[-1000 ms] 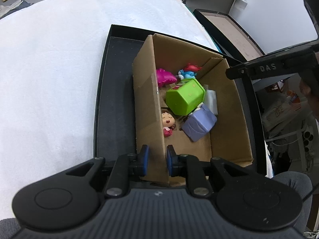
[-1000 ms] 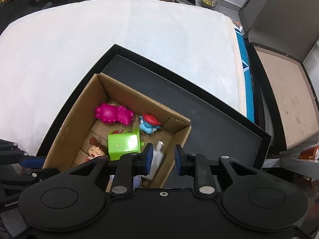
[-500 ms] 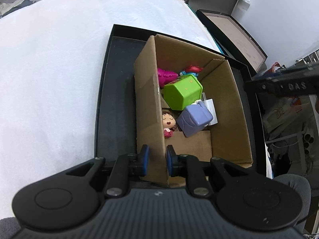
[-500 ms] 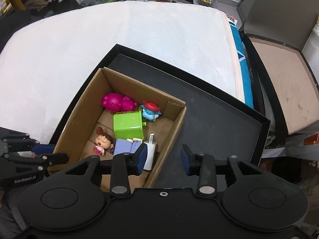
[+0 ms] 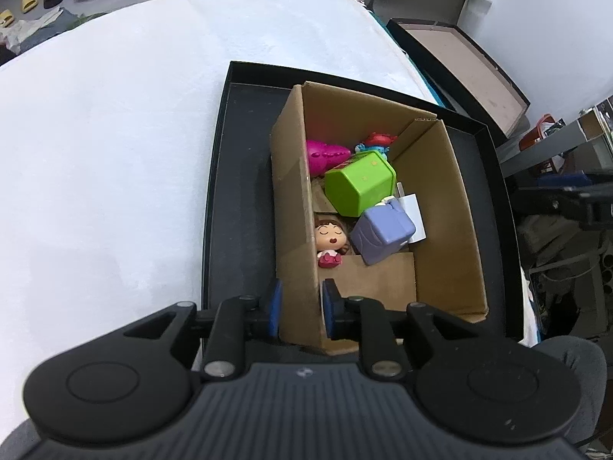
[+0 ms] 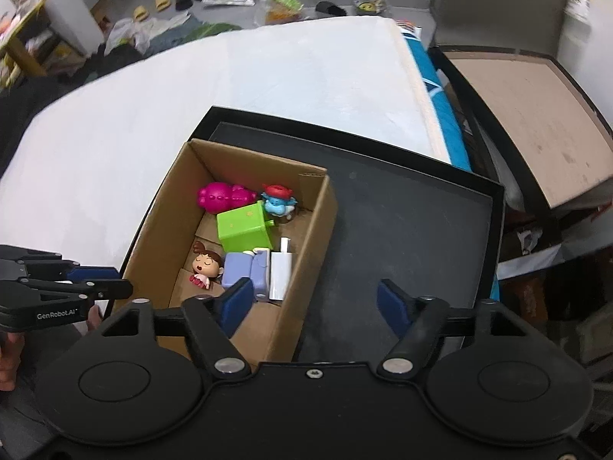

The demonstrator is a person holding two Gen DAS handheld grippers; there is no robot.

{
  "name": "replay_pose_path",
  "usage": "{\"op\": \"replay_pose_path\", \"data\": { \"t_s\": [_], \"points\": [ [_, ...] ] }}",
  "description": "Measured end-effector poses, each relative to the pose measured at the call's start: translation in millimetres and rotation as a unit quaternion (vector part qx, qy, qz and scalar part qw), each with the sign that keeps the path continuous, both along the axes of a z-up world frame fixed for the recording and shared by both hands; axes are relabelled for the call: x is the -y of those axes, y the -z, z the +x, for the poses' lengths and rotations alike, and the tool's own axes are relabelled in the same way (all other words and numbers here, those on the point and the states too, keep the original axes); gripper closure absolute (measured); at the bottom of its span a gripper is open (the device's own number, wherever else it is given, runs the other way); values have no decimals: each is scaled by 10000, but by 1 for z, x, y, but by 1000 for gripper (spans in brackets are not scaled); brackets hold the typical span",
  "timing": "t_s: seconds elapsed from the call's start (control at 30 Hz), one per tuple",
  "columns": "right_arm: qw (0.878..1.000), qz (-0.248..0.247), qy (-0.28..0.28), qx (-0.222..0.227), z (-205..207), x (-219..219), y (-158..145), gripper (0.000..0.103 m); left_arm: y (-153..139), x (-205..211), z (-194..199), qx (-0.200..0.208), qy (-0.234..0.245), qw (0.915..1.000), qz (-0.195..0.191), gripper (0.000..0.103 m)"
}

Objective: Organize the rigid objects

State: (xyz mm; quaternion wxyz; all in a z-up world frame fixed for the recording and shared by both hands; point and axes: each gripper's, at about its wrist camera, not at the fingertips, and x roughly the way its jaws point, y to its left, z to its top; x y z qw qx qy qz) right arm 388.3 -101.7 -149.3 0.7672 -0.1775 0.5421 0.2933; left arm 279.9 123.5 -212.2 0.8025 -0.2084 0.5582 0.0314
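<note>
- Left claw: nearest in the left wrist view; its blue pads sit on either side of the box's near left wall, one outside, one inside, clamped on the cardboard. In the right wrist view it shows at the left edge, at that same corner.
- Right claw: spread wide, holding nothing; one pad hangs over the box's near end, the other over the bare tray floor.
- Box: open brown cardboard, standing inside the tray against its left side; holds all the toys.
- Doll: brown hair, closed eyes, pink dress; nearest toy, against the left wall.
- Purple block: just right of the doll, tilted, touching the green block.
- White piece: lies along the right wall beside the purple block.
- Green block: mid-box, tilted, leaning over the purple block.
- Pink toy: far left corner, behind the green block.
- Blue figure: red cap, far end, right of the pink toy.
- Tray: black, shallow, rimmed; rests on the tabletop with its right half bare.
- Tabletop: white, extends left and beyond the tray.
- Case: brown-lined, black-edged, lying open well right of the tabletop.
</note>
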Motion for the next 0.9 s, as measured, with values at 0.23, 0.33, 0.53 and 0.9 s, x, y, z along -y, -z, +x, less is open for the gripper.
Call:
{"op": "replay_pose_path", "data": {
  "t_s": [0.23, 0.33, 0.53, 0.9],
  "points": [
    [9987, 276, 354, 249, -9, 29, -14, 17, -26, 6, 1, 83, -24, 9999, 94, 75],
    [9975, 398, 468, 339, -16, 39, -21, 13, -40, 10, -1, 223, -77, 9996, 136, 62],
    [9942, 589, 722, 532, -28, 56, -34, 5, -68, 21, -5, 407, -39, 9986, 330, 39],
    [9856, 930, 1060, 931, -56, 82, -57, 0, -105, 43, -19, 731, 105, 9954, 604, 14]
  ]
}}
